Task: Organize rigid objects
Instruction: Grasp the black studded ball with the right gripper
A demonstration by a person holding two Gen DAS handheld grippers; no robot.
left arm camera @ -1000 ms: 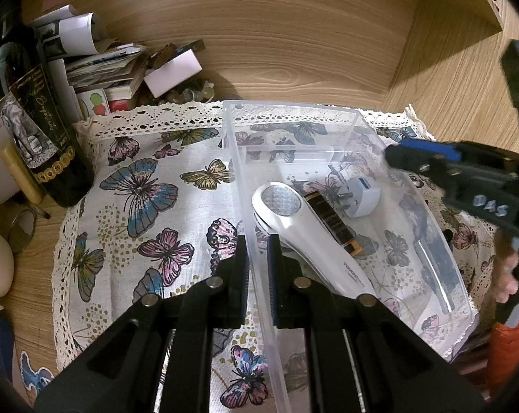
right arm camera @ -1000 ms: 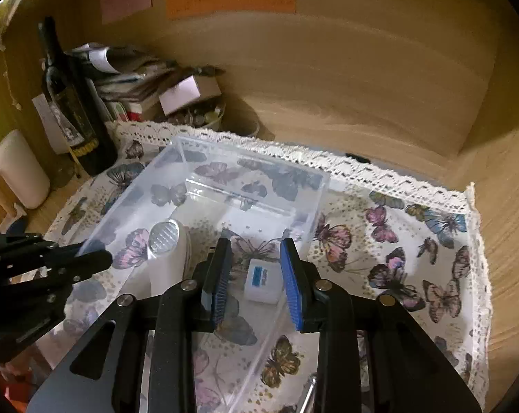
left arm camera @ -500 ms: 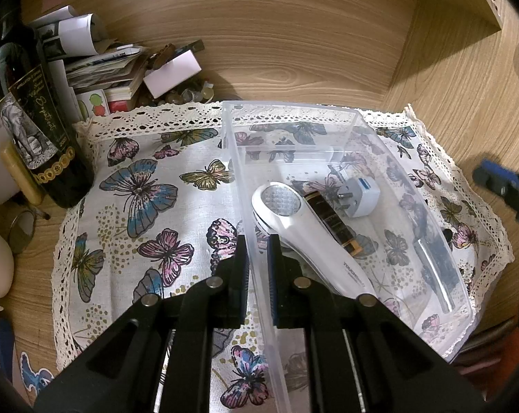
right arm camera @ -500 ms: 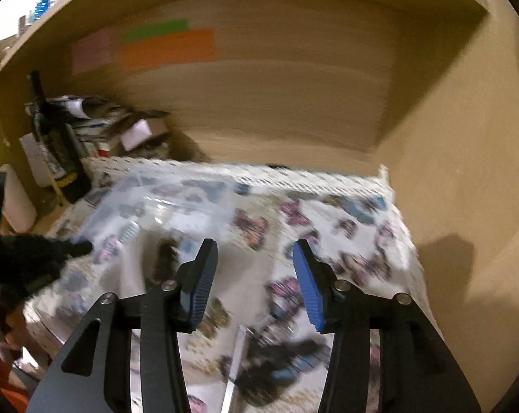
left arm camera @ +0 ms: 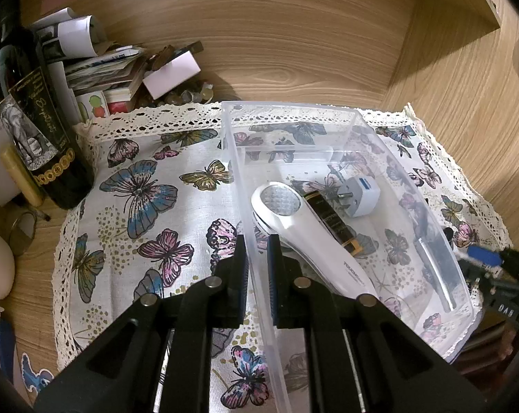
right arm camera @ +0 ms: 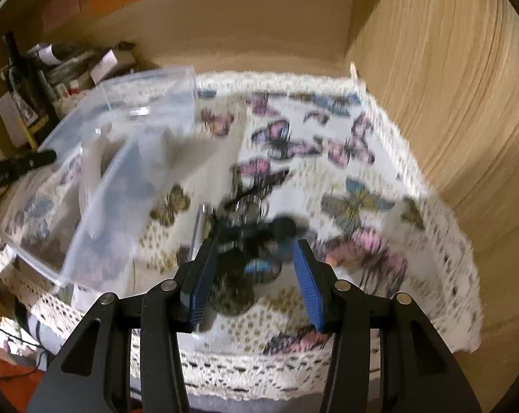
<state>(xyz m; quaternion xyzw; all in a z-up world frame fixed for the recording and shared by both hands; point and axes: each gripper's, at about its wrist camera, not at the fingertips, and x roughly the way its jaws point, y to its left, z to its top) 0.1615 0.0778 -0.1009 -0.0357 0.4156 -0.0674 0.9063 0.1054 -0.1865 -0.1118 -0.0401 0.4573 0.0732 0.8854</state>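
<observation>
**Clear bin pinched at its wall, dark object between spread fingers**

Clear plastic: the bin [left arm camera: 328, 130] sits on the butterfly cloth [left arm camera: 139, 192], and the left gripper [left arm camera: 257, 268] pinches the bin's left wall, one finger outside and the other inside. In the left wrist view the bin runs from 6 o'clock up towards 1 o'clock from the fingers. Inside it lie a white handheld device [left arm camera: 304, 230], just at 1 o'clock from the fingertips, a dark tube [left arm camera: 331, 220] touching the device's right side, and a white plug adapter [left arm camera: 359, 196] further out at 2 o'clock. A knife-like blade [left arm camera: 435, 275] shows at the bin's right wall, at 3 o'clock; whether it is inside or behind the wall I cannot tell.

The right gripper [right arm camera: 256, 275] has its blue fingers spread wide over the cloth. A dark, blurred object [right arm camera: 256, 230] lies on the cloth at 12 o'clock, just beyond the fingertips, partly between them; what it is cannot be made out, nor whether the pads touch it. A metal bar [right arm camera: 199, 230] lies beside it at 11 o'clock. The bin is at 10 o'clock in this view, well apart from the fingers.

A wine bottle [left arm camera: 32, 120] stands at the cloth's far-left edge, with a paper pile [left arm camera: 97, 65] behind it.
</observation>
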